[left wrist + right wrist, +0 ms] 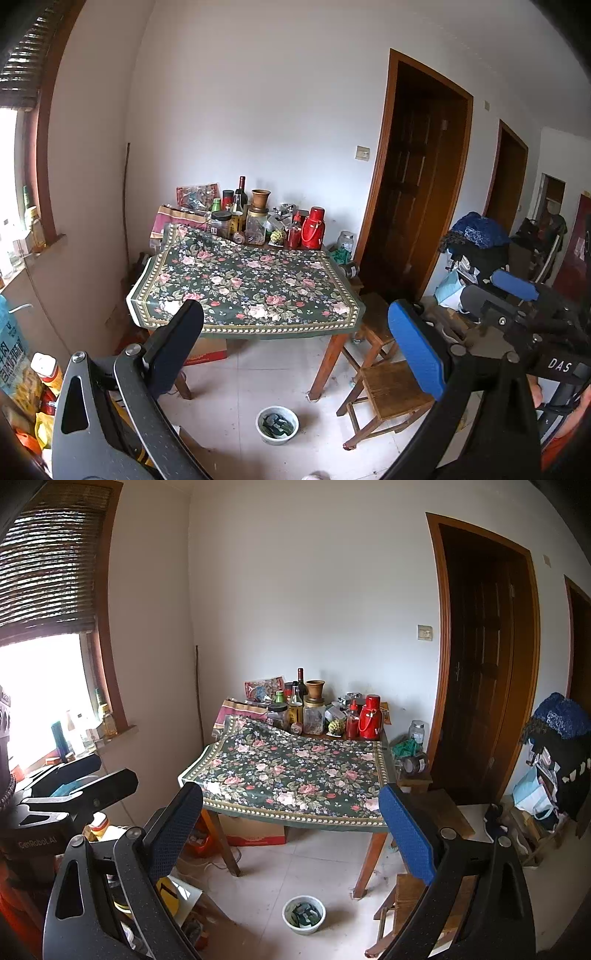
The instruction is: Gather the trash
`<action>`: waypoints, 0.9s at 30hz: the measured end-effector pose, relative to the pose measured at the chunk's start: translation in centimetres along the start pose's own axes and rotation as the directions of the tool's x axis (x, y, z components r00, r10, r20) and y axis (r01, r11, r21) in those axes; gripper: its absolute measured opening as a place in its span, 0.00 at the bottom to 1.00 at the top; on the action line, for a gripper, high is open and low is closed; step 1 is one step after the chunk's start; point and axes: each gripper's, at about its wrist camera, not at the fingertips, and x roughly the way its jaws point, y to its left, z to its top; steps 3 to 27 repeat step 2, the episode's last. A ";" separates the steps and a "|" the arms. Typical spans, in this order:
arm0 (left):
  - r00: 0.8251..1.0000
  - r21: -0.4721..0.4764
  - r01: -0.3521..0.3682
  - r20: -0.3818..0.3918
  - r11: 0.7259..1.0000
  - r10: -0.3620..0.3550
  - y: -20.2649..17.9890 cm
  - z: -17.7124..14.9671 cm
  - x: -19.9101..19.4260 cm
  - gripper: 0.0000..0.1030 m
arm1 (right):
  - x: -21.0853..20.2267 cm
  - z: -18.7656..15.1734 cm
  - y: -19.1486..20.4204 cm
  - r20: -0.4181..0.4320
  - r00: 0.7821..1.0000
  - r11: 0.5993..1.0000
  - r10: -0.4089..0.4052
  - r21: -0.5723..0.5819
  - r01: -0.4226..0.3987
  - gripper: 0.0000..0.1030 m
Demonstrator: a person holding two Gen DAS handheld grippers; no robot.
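Note:
My left gripper (295,332) is open and empty, held high and well back from a table with a floral cloth (251,291). My right gripper (291,812) is open and empty too, facing the same table's cloth (295,779). The right gripper also shows at the right of the left wrist view (517,295), and the left one at the left of the right wrist view (77,775). A white bowl of dark scraps (277,424) sits on the floor tiles by the table leg; it shows in the right wrist view too (303,914). No single piece of trash stands out.
Bottles, jars and a red flask (313,228) crowd the table's far edge. A cardboard box (255,830) lies under the table. A wooden stool (391,398) stands right of it. Snack bags and clutter (22,369) fill the left; clothes and bags (557,760) the right, by dark doors.

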 end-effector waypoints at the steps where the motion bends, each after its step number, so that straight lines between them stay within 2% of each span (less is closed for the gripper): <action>1: 1.000 0.000 -0.002 -0.002 1.000 0.002 0.0 0.1 0.2 0.98 | 0.2 0.1 -0.1 -0.003 1.000 1.000 0.000 0.003 0.000 0.92; 27: 1.000 0.000 -0.006 -0.004 1.000 0.006 0.0 0.2 0.5 0.98 | 0.5 0.1 -0.1 -0.006 1.000 1.000 0.001 0.007 -0.001 0.92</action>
